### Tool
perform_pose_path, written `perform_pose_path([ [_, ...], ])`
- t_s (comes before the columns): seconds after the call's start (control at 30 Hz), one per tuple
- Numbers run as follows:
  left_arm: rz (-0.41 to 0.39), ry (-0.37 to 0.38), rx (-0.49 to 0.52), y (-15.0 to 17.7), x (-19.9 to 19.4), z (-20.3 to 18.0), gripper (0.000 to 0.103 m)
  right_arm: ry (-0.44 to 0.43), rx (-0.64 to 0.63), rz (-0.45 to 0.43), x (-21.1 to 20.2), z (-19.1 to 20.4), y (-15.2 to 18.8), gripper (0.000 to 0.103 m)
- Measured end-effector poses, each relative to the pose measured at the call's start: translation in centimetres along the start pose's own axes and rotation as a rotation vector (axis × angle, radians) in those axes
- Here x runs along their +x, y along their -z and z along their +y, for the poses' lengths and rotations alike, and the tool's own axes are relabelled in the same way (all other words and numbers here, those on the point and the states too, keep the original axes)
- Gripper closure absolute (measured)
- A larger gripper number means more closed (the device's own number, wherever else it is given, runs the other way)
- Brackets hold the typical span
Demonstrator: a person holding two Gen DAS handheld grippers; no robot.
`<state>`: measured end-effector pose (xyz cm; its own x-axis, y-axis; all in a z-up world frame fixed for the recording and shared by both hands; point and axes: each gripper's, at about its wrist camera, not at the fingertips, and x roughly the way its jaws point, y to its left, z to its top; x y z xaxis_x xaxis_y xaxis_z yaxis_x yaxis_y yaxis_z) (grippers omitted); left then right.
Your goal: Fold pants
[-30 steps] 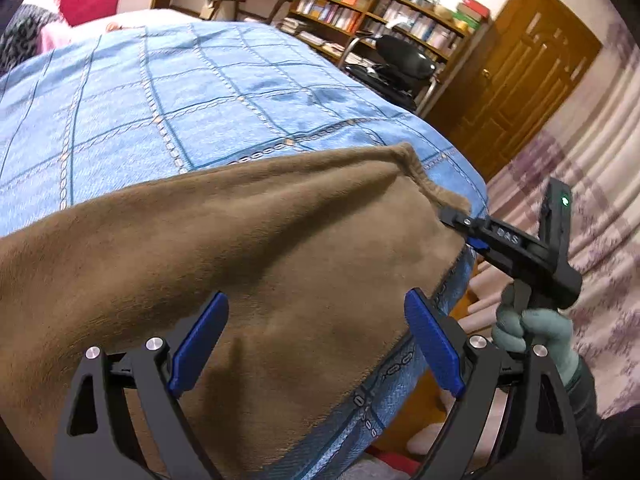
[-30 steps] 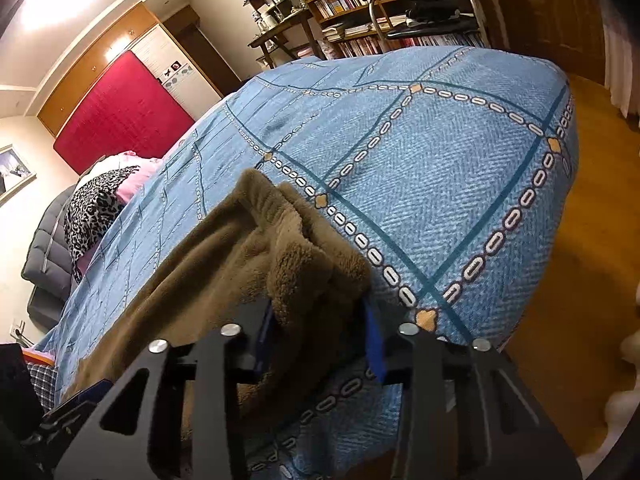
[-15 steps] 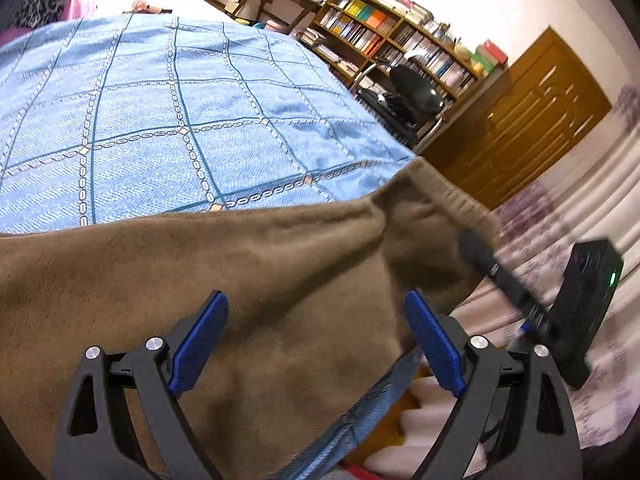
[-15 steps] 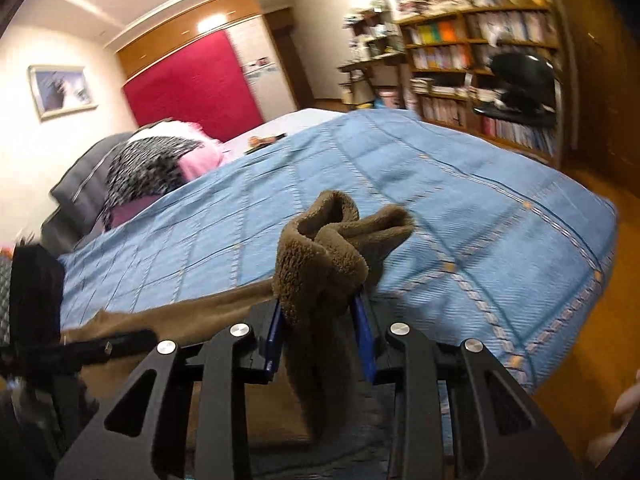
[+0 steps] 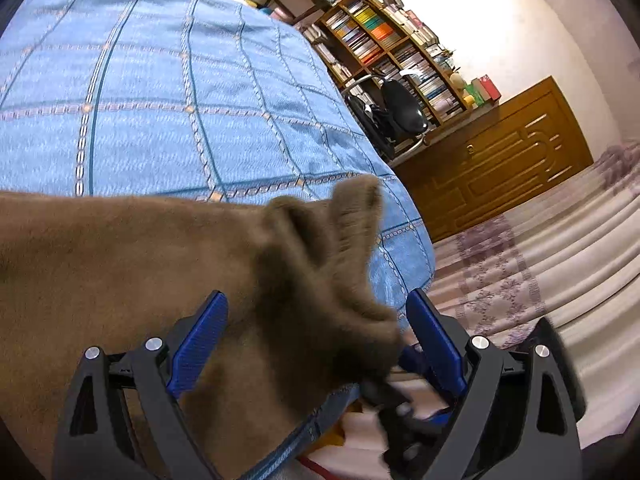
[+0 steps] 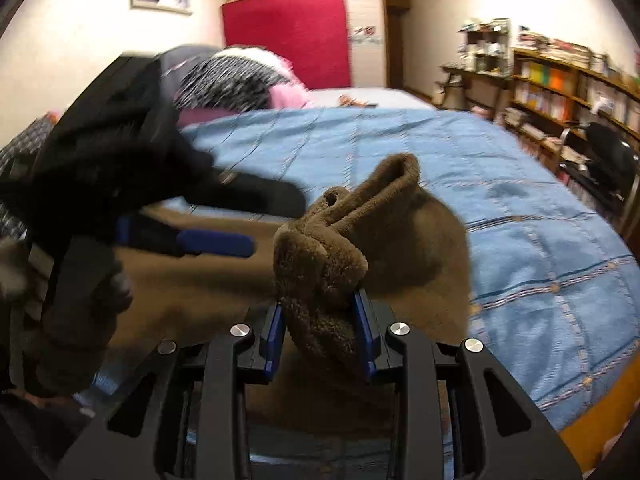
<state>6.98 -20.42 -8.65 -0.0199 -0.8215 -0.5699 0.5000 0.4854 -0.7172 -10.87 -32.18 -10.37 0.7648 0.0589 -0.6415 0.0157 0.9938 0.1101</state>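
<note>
the brown fleece pants (image 5: 120,264) lie across the near edge of the blue bedspread (image 5: 168,92), part of them hanging over the side, so their weight could drag them floorward if my grip gives. my left gripper (image 5: 316,340) stands wide apart, holding nothing; the bunched hem passes between its blue pads (image 5: 198,344) without being pinched, as far as i can tell. if i close it now i might catch only a loose fold, or knock my other tool just below it. my right gripper (image 6: 320,326) is clamped tight on a thick wad of the waistband or hem (image 6: 320,256), lifted off the bed. fleece this bulky could creep out of the pinch, or the fold could land crooked.
</note>
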Motion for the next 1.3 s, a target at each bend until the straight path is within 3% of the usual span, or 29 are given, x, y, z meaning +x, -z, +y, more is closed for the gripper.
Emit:
perform_pose_path([
  [0.13, 0.018, 0.009, -0.025, 0.4, -0.3, 1.4, 0.013, -0.072, 0.003, 0.054, 1.4, 0.8, 1.0, 0.057],
  [0.4, 0.087, 0.027, -0.056, 0.3, 1.6, 3.2, 0.013, -0.149, 0.033, 0.085, 2.3, 1.3, 1.6, 0.057],
  [0.77, 0.134, 0.036, -0.003, 0.5, 3.9, 1.7, 0.016, -0.203, 0.069, 0.097, 2.3, -0.2, 2.2, 0.057],
  [0.93, 0.145, -0.014, 0.03, 0.8, 4.7, 1.0, 0.038, -0.205, 0.081, 0.093, 2.3, -0.4, 2.1, 0.057],
  [1.0, 0.142, -0.03, 0.02, 0.7, 4.7, 1.3, 0.058, -0.204, 0.086, 0.092, 2.3, -0.6, 2.1, 0.057],
  [1.07, 0.14, -0.048, 0.001, 0.7, 4.4, 1.7, 0.067, -0.204, 0.088, 0.09, 2.3, -0.8, 2.0, 0.057],
  [1.3, 0.102, -0.05, 0.019, 0.7, 2.7, 1.2, 0.075, -0.203, 0.097, 0.074, 1.5, -1.2, 1.4, 0.057],
])
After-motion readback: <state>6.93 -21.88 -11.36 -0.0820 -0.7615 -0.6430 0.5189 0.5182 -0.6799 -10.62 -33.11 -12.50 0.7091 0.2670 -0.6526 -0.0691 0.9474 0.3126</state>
